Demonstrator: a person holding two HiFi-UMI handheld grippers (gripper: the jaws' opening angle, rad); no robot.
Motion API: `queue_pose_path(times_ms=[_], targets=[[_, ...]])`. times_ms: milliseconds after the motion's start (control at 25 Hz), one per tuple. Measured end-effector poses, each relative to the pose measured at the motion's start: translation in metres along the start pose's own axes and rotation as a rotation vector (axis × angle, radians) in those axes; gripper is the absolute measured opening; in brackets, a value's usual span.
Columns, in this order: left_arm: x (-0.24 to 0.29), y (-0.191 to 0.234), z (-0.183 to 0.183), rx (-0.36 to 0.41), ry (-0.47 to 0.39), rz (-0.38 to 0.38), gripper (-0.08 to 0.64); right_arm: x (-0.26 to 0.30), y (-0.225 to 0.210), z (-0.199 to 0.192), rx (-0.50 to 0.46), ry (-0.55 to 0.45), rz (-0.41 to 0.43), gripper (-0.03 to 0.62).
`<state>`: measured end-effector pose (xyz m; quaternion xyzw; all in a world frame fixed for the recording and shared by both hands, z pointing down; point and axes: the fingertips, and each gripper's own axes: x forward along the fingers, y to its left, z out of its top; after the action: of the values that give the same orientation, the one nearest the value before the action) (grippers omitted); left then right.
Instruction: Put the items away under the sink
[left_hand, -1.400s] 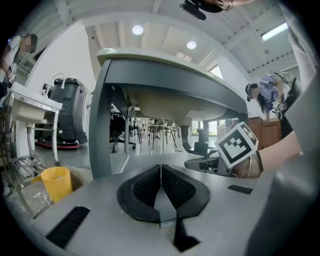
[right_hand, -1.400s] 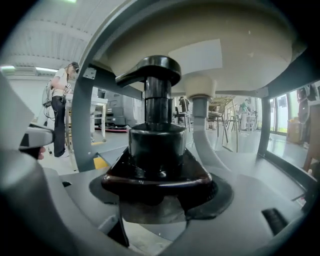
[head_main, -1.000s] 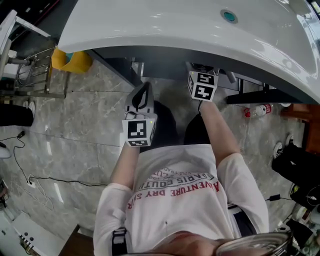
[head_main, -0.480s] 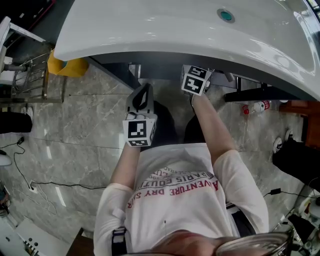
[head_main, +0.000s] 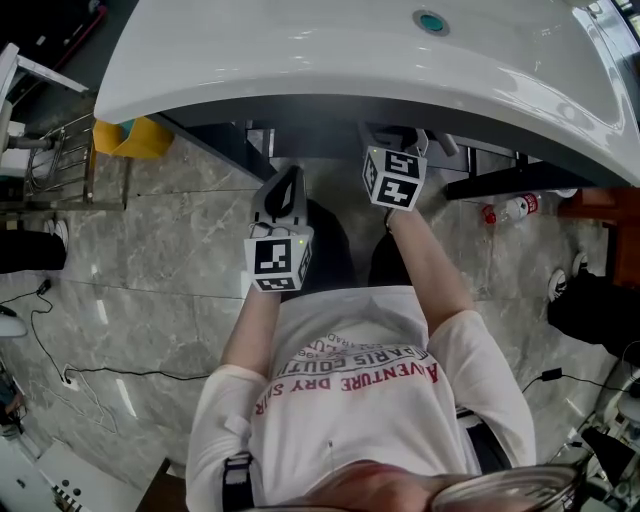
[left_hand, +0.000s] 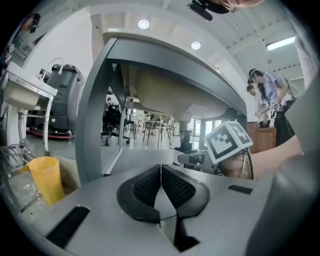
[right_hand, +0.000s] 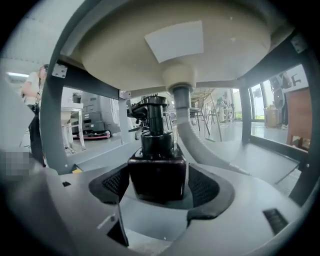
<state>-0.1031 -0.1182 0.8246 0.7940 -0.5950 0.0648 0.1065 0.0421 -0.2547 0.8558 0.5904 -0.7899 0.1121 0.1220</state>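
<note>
Now beneath the basin: pump bottle in the right tongs

Right tongs (right_hand: 159, 186) are clamped on a dark, square-bodied pump bottle (right_hand: 156, 167). It stands upright under the pale bowl of the white sink (right_hand: 175, 45), just in front of the grey drain hose (right_hand: 200, 145). Left tongs (left_hand: 161, 186) are pressed together, empty. A yellow plastic bin (left_hand: 46, 177) stands off to their left.
</note>
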Motion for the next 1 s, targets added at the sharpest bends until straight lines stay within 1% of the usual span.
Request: queue_pose_path(times_ms=[120,240,280,320,360,400,520,680,760,880,1000], targets=[[0.003,-0.014,0.002,-0.010,-0.013,-0.013,0.028,-0.028,-0.002,-0.006,0.032,-0.030,0.020,0.379],[0.007,-0.029,-0.003,-0.015,-0.009,-0.020,0.028,-0.045,0.003,-0.013,0.042,-0.046,0.066,0.377],[0.008,-0.034,-0.005,-0.015,-0.005,-0.020,0.028,-0.051,0.004,-0.014,0.040,-0.053,0.076,0.363],[0.007,-0.039,-0.006,-0.017,-0.003,-0.020,0.028,-0.058,0.002,-0.014,0.039,-0.063,0.074,0.287],[0.007,-0.044,-0.005,-0.017,-0.004,-0.020,0.028,-0.065,-0.001,-0.012,0.040,-0.076,0.063,0.162],[0.007,-0.049,-0.004,-0.015,-0.003,-0.020,0.028,-0.072,-0.004,-0.009,0.046,-0.089,0.055,0.074],[0.007,-0.064,0.003,-0.023,0.009,-0.018,0.028,-0.092,-0.010,0.003,0.062,-0.110,0.074,0.040],[0.005,-0.080,0.021,-0.115,0.037,-0.020,0.026,-0.119,-0.006,0.029,0.002,-0.103,0.134,0.025],[-0.005,-0.090,0.037,-0.111,0.059,-0.007,0.026,-0.138,-0.001,0.044,-0.010,-0.089,0.169,0.025],[-0.019,-0.113,0.075,-0.081,0.075,-0.013,0.027,-0.171,-0.003,0.079,-0.002,-0.079,0.209,0.025],[-0.036,-0.133,0.133,-0.062,0.064,-0.034,0.027,-0.202,-0.007,0.127,0.008,-0.074,0.224,0.025]])
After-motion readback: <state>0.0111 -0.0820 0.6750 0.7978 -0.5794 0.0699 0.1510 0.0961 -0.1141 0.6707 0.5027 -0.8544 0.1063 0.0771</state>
